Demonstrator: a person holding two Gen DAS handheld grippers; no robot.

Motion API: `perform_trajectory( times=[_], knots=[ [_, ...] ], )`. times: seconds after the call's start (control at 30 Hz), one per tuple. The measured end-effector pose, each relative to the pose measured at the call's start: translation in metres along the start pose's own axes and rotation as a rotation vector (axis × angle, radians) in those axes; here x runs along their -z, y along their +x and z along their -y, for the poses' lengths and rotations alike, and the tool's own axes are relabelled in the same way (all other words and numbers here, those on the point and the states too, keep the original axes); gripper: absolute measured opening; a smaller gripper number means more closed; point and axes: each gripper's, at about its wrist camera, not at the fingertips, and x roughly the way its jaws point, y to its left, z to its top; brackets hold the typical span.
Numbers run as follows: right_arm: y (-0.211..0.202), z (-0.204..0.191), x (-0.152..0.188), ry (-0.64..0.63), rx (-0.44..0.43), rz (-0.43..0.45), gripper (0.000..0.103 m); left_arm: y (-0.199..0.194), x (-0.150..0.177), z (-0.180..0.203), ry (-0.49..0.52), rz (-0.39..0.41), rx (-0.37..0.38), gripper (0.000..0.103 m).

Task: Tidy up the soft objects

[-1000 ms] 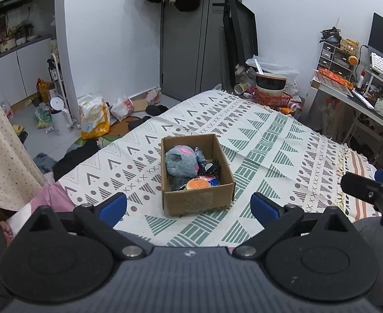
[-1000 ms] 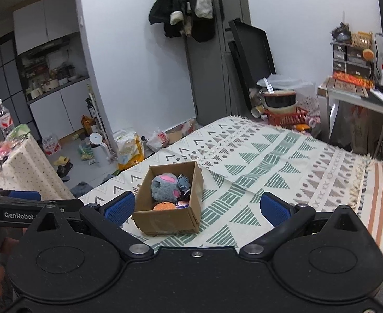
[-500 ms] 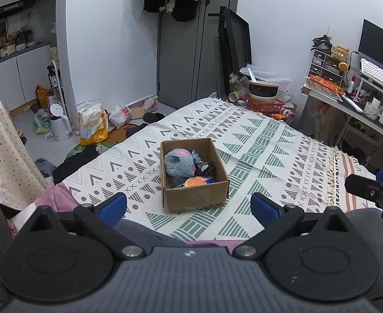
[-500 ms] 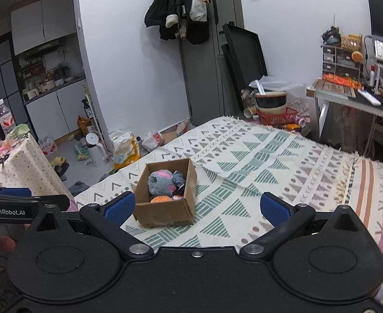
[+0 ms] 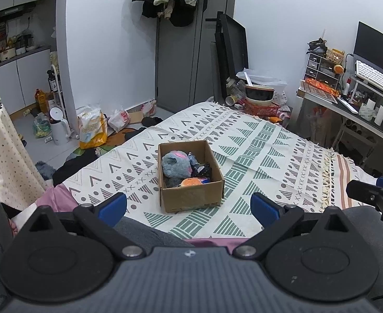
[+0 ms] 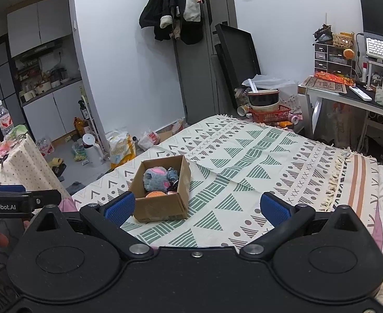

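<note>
A brown cardboard box (image 5: 191, 195) (image 6: 162, 208) stands on the patterned bedspread (image 5: 256, 151) (image 6: 243, 161). Inside lie a grey plush toy with pink patches (image 5: 175, 165) (image 6: 156, 178), an orange soft ball (image 5: 191, 182) (image 6: 156, 194) and some darker soft items (image 5: 203, 168). My left gripper (image 5: 188, 207) is open, held back from the box's near side with nothing between its blue fingertips. My right gripper (image 6: 196, 208) is open too, empty, with the box just behind its left fingertip (image 6: 119, 207). Each gripper shows at the edge of the other's view.
Grey trouser legs (image 5: 139, 230) and a pink sheet edge (image 5: 58, 200) lie under the grippers. A dotted tablecloth (image 5: 0, 151) stands at the left. Bags (image 5: 92, 130) and a white kettle (image 5: 58, 127) litter the floor. A red basket with bowls (image 5: 260, 101) and a cluttered desk (image 5: 348, 104) lie beyond the bed.
Both grippers have pulled back and risen from the box, which looks smaller and farther off. The box's contents have not moved. Both stay open.
</note>
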Motion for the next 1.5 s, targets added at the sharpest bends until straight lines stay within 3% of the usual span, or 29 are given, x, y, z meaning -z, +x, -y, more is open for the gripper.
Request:
perform_trajectory(
  times=[1.5],
  knots=[
    [-0.007,0.006,0.003,-0.007,0.036,0.002,0.103,0.003,0.0,0.018,0.013,0.011,0.037,0.1]
  ],
)
